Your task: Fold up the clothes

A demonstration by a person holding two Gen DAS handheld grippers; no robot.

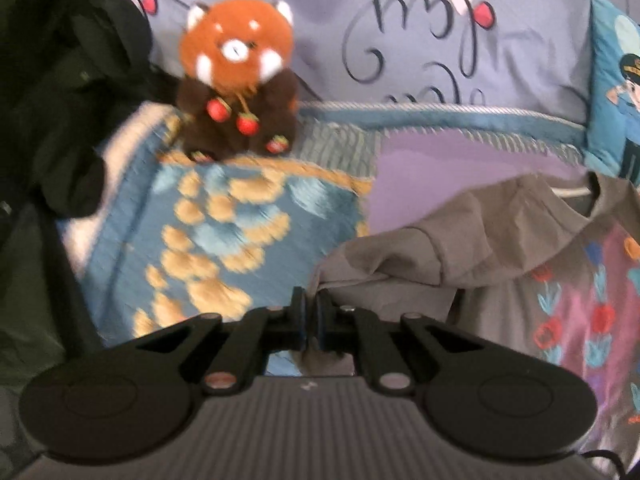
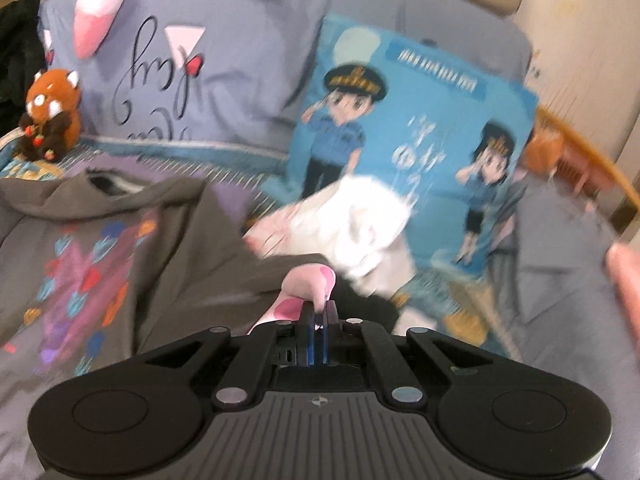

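Bed (image 1: 256,216): blue cover with a gold pattern, a lilac patch (image 1: 460,168) toward its head; carries all items below.

Lavender pillow (image 2: 224,80): large, with dark script lettering and red hearts, propped along the head of the bed.

Grey shirt (image 1: 500,240): spread on the bed with some folds bunched up, collar toward the pillows, a flower print in red, blue and purple on the chest. In the left view it lies to the right of centre; its near edge runs up into the left tool.

Blue pillow (image 2: 400,128): printed with two cartoon officers, leaning beside the lavender pillow.

Dark garment (image 1: 60,92): heaped at the left edge of the bed, beside the toy.

White cloth (image 2: 360,224): crumpled, blurred, in front of the blue pillow.

Toy (image 1: 240,80): plush red panda, upright, with red strawberries on its front, near the lavender pillow.

Left tool (image 1: 311,312): jaws closed, pinching a fold of the grey shirt's edge.

Right tool (image 2: 319,316): jaws closed on a pink cloth (image 2: 308,284), which rises from between the pads over the grey shirt; what piece it belongs to cannot be told.
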